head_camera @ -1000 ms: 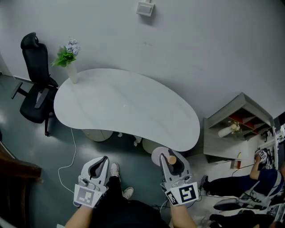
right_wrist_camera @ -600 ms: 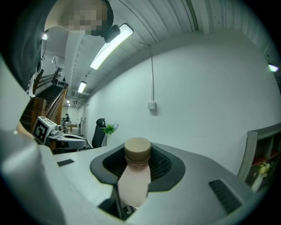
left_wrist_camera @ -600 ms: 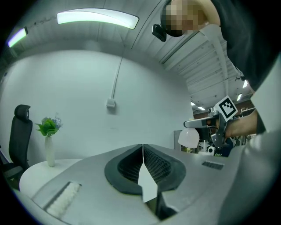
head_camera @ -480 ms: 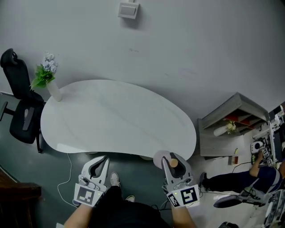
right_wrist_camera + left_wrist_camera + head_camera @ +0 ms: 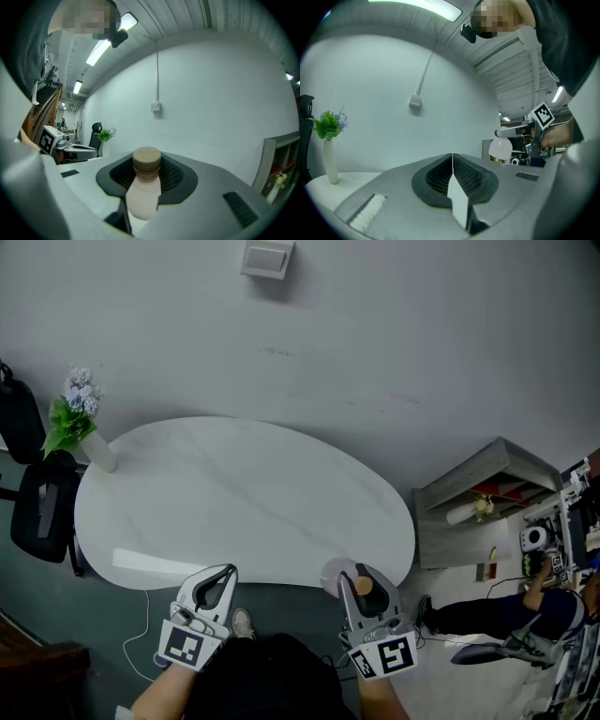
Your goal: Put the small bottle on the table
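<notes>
- The white, bean-shaped table is where the bottle has to go. Its top is bare except for a vase of flowers at the far left end, so almost any spot will serve.
- A grey shelf unit stands to the right of the table, apart from it. A path straight ahead from the right hand looks likely to clear it.
- The left gripper hangs at the table's near edge with its jaws pressed together and nothing between them. It has no part in this step and is best kept out of the way.
- The right gripper clamps the small bottle between its pads, the jaws parted only by the bottle's width. The bottle is in the air by the near right edge of the table, not yet set down.
- The bottle stands upright in the grip, with its cork stopper on top. Doing this step well probably means carrying it level over the edge. Then it should be lowered until the base rests flat, well in from the rim, and only then should the jaws part.
</notes>
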